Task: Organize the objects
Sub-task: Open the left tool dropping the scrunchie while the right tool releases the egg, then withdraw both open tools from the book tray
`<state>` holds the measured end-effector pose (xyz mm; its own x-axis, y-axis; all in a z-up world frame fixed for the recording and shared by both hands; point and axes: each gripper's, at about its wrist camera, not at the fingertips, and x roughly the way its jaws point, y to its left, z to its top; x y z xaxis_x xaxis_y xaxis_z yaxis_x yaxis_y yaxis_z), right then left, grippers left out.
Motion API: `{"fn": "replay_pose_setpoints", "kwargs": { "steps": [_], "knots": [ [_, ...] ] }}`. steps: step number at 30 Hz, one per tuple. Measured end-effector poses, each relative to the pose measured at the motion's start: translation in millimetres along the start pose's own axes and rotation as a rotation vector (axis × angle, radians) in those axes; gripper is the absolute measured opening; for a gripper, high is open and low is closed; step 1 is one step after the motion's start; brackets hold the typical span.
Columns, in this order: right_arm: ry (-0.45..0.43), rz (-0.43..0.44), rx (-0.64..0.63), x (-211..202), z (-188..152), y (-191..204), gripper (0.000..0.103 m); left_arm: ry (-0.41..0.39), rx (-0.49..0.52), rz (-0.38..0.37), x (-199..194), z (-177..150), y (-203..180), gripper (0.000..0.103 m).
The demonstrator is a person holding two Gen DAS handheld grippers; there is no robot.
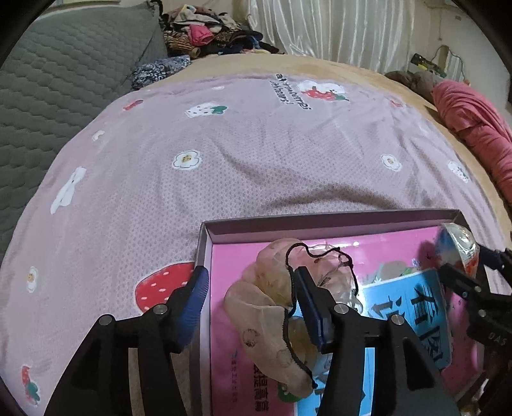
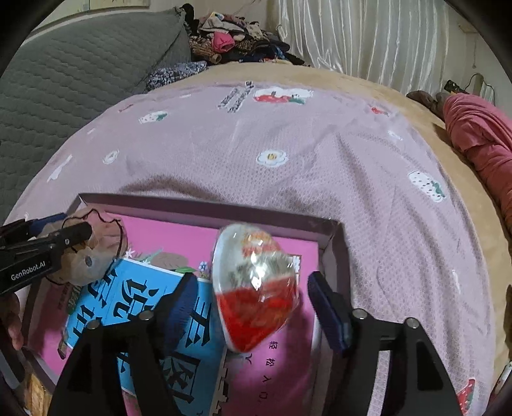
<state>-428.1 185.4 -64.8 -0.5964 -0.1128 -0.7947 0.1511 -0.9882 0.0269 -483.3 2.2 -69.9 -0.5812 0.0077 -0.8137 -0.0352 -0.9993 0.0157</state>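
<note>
Two things hang over the shallow purple box on the bed: a beige sheer pouch with a black drawstring, lying between the parted jaws of the left hand-held gripper, and a glossy red-and-white egg-shaped toy, blurred, between the spread, non-touching jaws of the right hand-held gripper. Inside the box lie a pink book and a blue book. The pink strawberry-print sheet covers the bed, with a grey quilted cushion, heaped clothes and white curtains behind.
</note>
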Motion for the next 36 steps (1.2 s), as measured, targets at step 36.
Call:
{"fn": "replay_pose_setpoints", "kwargs": {
  "steps": [36],
  "knots": [
    [-0.210, -0.053, -0.087, -213.0, -24.2, 53.5, 0.098, -0.144, -0.033, -0.064, -213.2, -43.7, 27.1, 0.097]
  ]
}}
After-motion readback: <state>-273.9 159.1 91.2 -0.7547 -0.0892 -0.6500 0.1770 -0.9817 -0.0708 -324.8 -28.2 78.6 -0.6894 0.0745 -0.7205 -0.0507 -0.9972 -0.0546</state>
